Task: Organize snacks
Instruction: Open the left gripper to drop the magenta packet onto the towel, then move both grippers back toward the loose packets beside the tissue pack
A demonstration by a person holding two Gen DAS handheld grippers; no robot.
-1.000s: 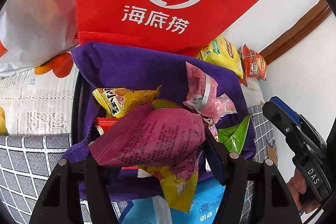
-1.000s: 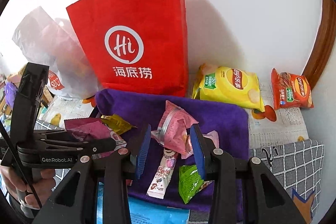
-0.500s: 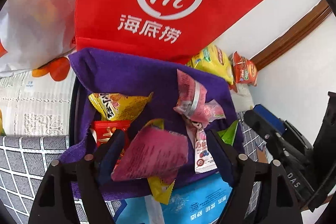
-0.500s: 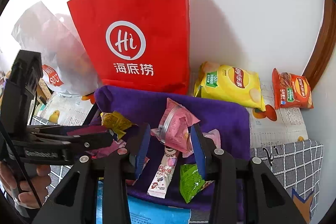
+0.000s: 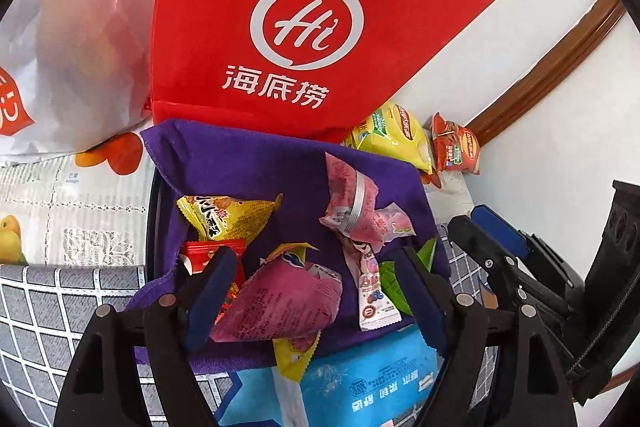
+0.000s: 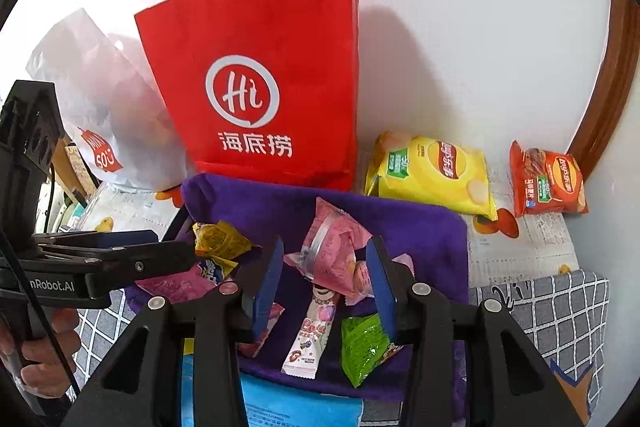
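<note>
Several small snack packets lie on a purple towel (image 5: pixel 256 167) over a dark tray. A magenta packet (image 5: pixel 280 303) lies between the fingers of my open left gripper (image 5: pixel 316 299), loose on the towel. My right gripper (image 6: pixel 324 287) is open just above a pink packet (image 6: pixel 332 251). A white lollipop stick pack (image 6: pixel 316 327) and a green packet (image 6: pixel 364 343) lie below it. A yellow packet (image 5: pixel 224 215) lies at the towel's left. The left gripper also shows in the right wrist view (image 6: pixel 132 255).
A red paper bag (image 6: pixel 260 87) stands behind the towel against the wall, with a white plastic bag (image 6: pixel 100 107) to its left. A yellow chip bag (image 6: pixel 432 175) and a red chip bag (image 6: pixel 548 183) lie at the back right. A blue pack (image 5: pixel 360 383) lies in front.
My left gripper opened and let the magenta packet drop onto the towel, then drew back slightly. My right gripper stayed open over the pink packet.
</note>
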